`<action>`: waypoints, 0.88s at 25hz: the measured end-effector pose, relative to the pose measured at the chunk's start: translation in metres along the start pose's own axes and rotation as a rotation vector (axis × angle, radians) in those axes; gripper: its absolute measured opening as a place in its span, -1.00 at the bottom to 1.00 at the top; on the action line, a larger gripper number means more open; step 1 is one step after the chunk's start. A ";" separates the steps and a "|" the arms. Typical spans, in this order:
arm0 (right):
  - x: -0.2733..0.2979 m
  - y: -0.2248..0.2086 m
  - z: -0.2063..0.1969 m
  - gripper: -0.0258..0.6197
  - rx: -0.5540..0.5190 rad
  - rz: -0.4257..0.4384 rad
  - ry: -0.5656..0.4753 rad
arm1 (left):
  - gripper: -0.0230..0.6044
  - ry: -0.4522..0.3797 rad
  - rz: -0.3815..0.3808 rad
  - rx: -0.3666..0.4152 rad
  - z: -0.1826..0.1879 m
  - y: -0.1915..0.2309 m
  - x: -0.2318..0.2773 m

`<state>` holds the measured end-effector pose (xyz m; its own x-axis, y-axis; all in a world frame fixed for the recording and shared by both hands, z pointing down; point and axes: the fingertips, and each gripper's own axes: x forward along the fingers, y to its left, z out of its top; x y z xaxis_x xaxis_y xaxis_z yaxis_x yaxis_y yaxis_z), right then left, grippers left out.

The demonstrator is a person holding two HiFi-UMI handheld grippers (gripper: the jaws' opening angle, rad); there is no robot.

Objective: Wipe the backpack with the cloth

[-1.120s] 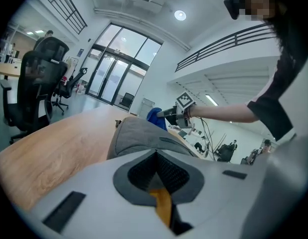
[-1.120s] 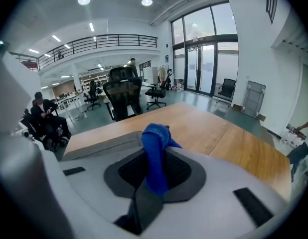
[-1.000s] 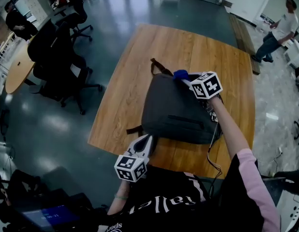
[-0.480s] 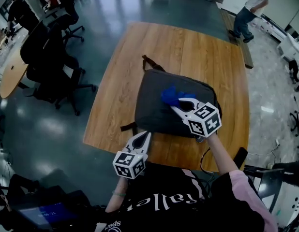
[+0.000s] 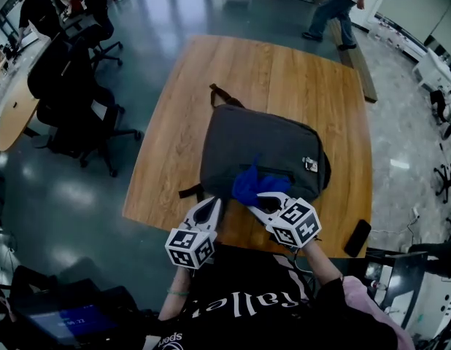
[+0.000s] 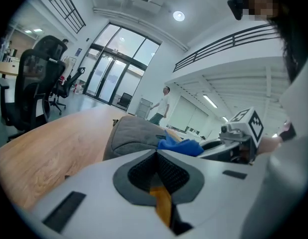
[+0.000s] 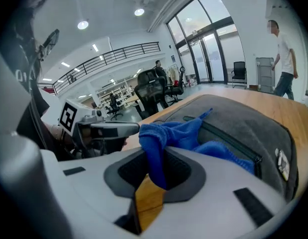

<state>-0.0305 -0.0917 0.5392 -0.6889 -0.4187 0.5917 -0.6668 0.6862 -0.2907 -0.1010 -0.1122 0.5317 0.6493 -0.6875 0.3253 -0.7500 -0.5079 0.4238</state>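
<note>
I have the grey backpack (image 5: 263,148) lying flat in the middle of the head view, on the wooden table (image 5: 284,64); its near edge runs just above my two grippers, which sit at the lower centre of the frame. The right gripper (image 5: 260,200) has its jaws clamped on the blue cloth (image 5: 250,184); its own view shows the fabric pinched between the pads and spilling forward onto the bag's grey face, beside the dark zip line (image 7: 229,141). The cloth rests on the lower middle part of the backpack, close to that near edge.

The left gripper (image 5: 209,208) has its jaws pressed together with nothing between them; its tip is over the table just beside the bag's lower left corner, and I cannot tell whether it touches. A carry strap (image 5: 222,95) sticks out at the bag's upper left corner. A dark phone (image 5: 357,237) lies on the table at the lower right, apart from the bag. Office chairs (image 5: 68,86) stand on the floor at the upper left; a person (image 5: 341,6) is at the top edge.
</note>
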 end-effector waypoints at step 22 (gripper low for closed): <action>0.062 -0.188 0.246 -0.72 -0.335 -0.222 -0.030 | -0.93 -0.057 0.182 -0.076 0.001 0.043 -0.051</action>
<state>-0.0181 -0.3930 0.4459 -0.5495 -0.5927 0.5888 -0.6745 0.7306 0.1060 -0.1662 -0.0997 0.5324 0.4940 -0.7935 0.3553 -0.8413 -0.3333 0.4256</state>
